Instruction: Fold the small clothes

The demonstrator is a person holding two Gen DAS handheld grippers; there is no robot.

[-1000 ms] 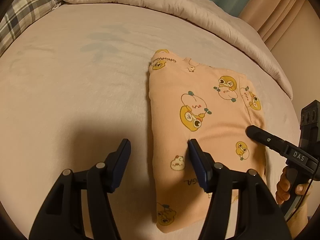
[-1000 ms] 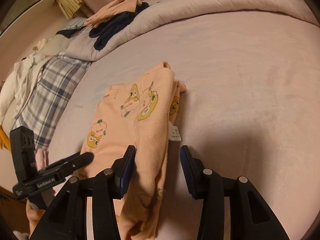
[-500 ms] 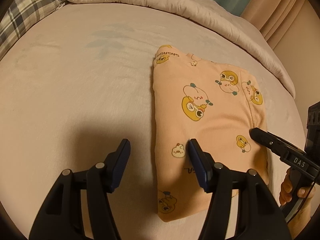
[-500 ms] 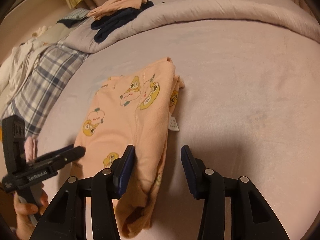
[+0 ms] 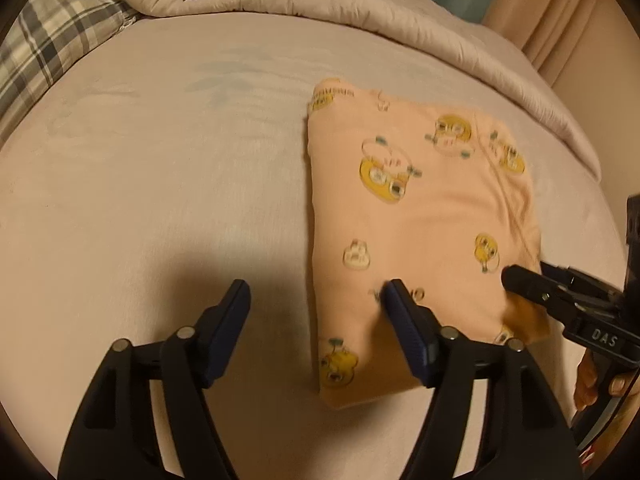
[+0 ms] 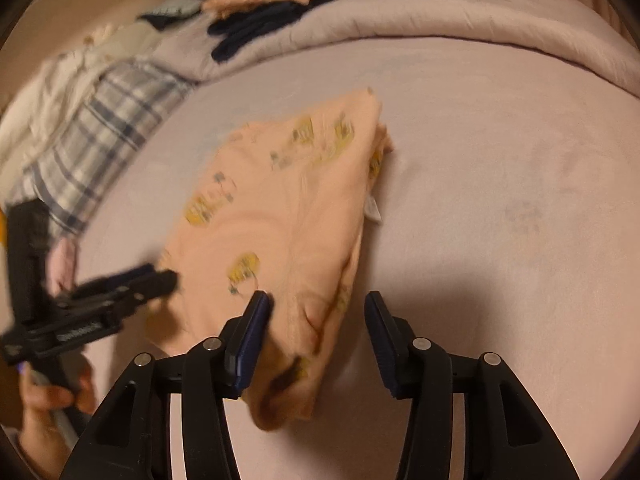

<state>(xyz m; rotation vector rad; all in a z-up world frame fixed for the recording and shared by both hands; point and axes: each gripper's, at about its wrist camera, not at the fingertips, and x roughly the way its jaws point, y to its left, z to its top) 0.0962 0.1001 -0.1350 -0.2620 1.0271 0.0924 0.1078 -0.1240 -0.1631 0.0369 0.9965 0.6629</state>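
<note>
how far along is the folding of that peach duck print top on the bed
Done: the peach top already lies folded into a compact rectangle on the bed sheet.

In hand: nothing is gripped; the left gripper and right gripper straddle its near corners, jaws opening.

Left: possibly one more fold or moving it aside; whether other clothes await, I cannot tell.

My left gripper points steeply down, its jaws opening, with nothing pressed between the pads. My right gripper also tilts down, jaws opening, its pads pressing on nothing. From the left camera I see the right gripper's black tip at the right edge, with fingers wrapped on its handle. My left hand grips the other handle.
</note>
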